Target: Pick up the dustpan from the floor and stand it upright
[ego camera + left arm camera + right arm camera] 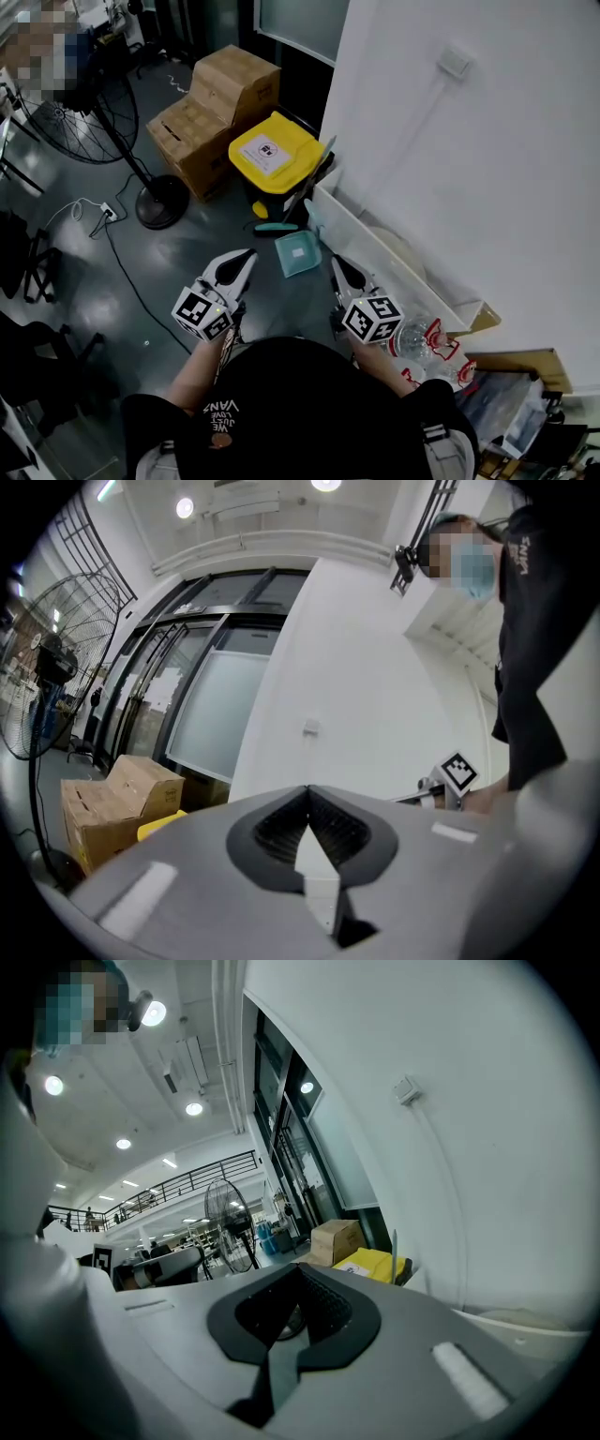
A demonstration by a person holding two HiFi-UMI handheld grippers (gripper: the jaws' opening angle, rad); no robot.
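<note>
- Grey floor [112,281] runs up to a white wall [487,141], and against that wall stands a yellow-lidded bin [272,155], which I take as my mark.
- Left of the bin, touching or nearly touching it, sit two cardboard boxes [211,117]. Further left of them is a standing fan [84,112] on a round base.
- The teal dustpan [298,253] lies on the floor just in front of the bin, on my side of it. Neither of my claws touches it.
- A thin pole [312,176] leans at the bin's right side. I cannot tell what it belongs to.
- My left gripper [242,265] hangs in front of the bin, just left of the dustpan. Its own camera shows the jaws pressed together with nothing between them.
- My right gripper [339,272] hangs in front of the bin too, just right of the dustpan and close to the wall. Its jaws are also closed on nothing.
- Both claws point toward the bin, with the dustpan between them.
- Clear plastic bottles [427,342] lie beside my right arm, well away from the bin.
</note>
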